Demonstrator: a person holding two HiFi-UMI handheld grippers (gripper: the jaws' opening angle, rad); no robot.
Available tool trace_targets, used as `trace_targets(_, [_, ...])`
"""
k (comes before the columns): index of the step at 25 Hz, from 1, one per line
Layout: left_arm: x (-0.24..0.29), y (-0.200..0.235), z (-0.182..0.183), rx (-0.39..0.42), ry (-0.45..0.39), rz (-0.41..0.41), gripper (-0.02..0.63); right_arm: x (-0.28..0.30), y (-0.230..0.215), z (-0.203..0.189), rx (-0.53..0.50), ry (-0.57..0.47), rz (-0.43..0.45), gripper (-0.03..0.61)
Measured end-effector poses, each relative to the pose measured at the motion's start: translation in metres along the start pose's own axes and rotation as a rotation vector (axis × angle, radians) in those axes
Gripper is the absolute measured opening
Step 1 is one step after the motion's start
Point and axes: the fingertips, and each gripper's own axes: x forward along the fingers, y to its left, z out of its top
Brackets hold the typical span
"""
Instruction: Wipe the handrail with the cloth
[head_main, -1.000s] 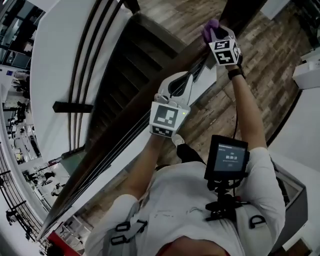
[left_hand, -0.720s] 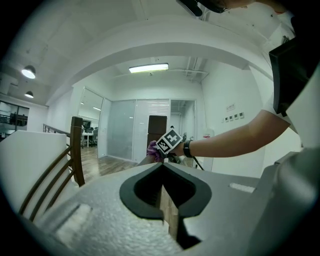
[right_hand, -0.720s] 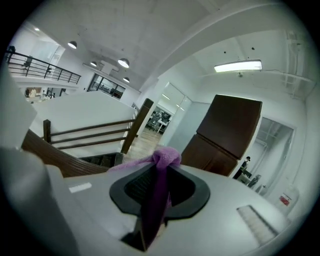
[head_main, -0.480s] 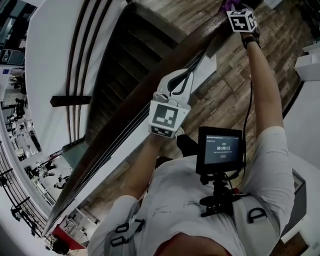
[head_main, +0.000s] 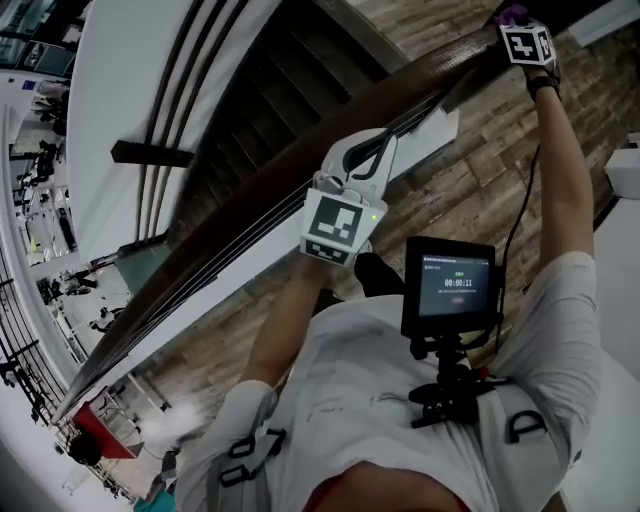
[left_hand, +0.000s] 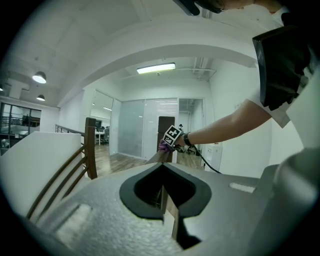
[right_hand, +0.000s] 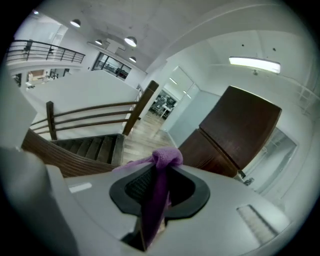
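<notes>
Bunched purple cloth (right_hand: 167, 157), pinched in the right claw (right_hand: 155, 200), sits at the dark wooden handrail's (head_main: 225, 258) far end.

A left hand-held gripper (head_main: 368, 150) and a right hand-held gripper (head_main: 512, 20) make two, with one cloth (right_hand: 159, 190), one handrail (head_main: 250, 215), one screen (head_main: 455, 290).

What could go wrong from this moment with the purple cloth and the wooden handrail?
1. The right gripper pinches only a narrow fold of the purple cloth. Drag on the dark wooden handrail might pull it out, and it could drop toward the staircase.
2. The right arm looks almost fully stretched, so pressure on the rail may fade further along.
</notes>
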Motion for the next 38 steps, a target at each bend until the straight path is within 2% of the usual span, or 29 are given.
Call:
trace_targets(2, [-0.017,0.006,-0.004,-0.005,-0.014,0.039,0.000,-0.019,0.026,0.001,-0.006,-0.015,0.068,0.057])
trace_targets(4, [-0.036,0.013,-0.007,-0.012,-0.028,0.078,0.002,-0.043,0.064,0.010,0.003,-0.085,0.143,0.058])
trace_targets(8, [-0.075,0.034,-0.010,-0.019,-0.044,0.181,0.002,-0.116,0.160,0.060,-0.012,-0.313,0.308,0.058])
trace_targets(11, [-0.114,0.050,-0.012,-0.039,-0.059,0.289,0.002,-0.188,0.235,0.106,0.000,-0.477,0.475,0.060])
trace_targets(16, [-0.219,0.067,-0.007,0.004,-0.090,0.536,0.002,-0.331,0.368,0.155,-0.013,-0.669,0.787,0.060])
trace_targets(20, [-0.331,0.102,-0.028,-0.047,-0.112,0.781,0.000,-0.426,0.497,0.192,-0.102,-0.833,0.999,0.060])
trace_targets(23, [-0.420,0.116,-0.052,-0.087,-0.112,0.944,0.000,-0.497,0.580,0.196,-0.180,-0.892,1.152,0.060])
trace_targets(31, [-0.636,0.110,-0.097,-0.169,-0.152,1.346,0.000,-0.679,0.736,0.188,-0.353,-1.092,1.464,0.060])
trace_targets(34, [-0.698,0.104,-0.116,-0.202,-0.151,1.437,0.000,-0.730,0.795,0.167,-0.442,-1.131,1.520,0.061])
trace_targets(38, [-0.760,0.098,-0.136,-0.216,-0.171,1.527,0.000,-0.756,0.888,0.131,-0.573,-1.146,1.479,0.061])
